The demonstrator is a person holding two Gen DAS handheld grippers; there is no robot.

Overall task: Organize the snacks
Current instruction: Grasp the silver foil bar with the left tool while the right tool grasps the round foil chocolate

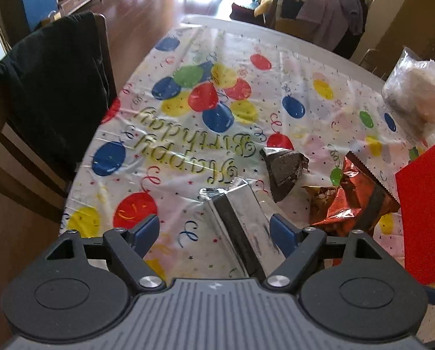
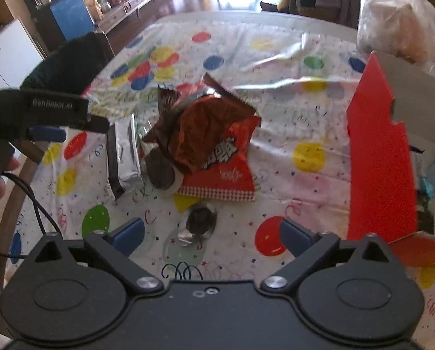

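We look steeply down from each wrist along its blue-padded fingers, close over the balloon-print tablecloth (image 1: 246, 58). The left view has the silver packet (image 1: 240, 221) between its fingers; the right view sees it beyond its left finger. Both views share the red foil bag (image 2: 217, 134), red box (image 2: 377, 160) and far room.

A lived-in home; a birthday tablecloth (image 1: 246, 67) covers the counter, clothes (image 1: 331, 5) heap behind, a wooden sideboard (image 2: 135, 3) holds ornaments.
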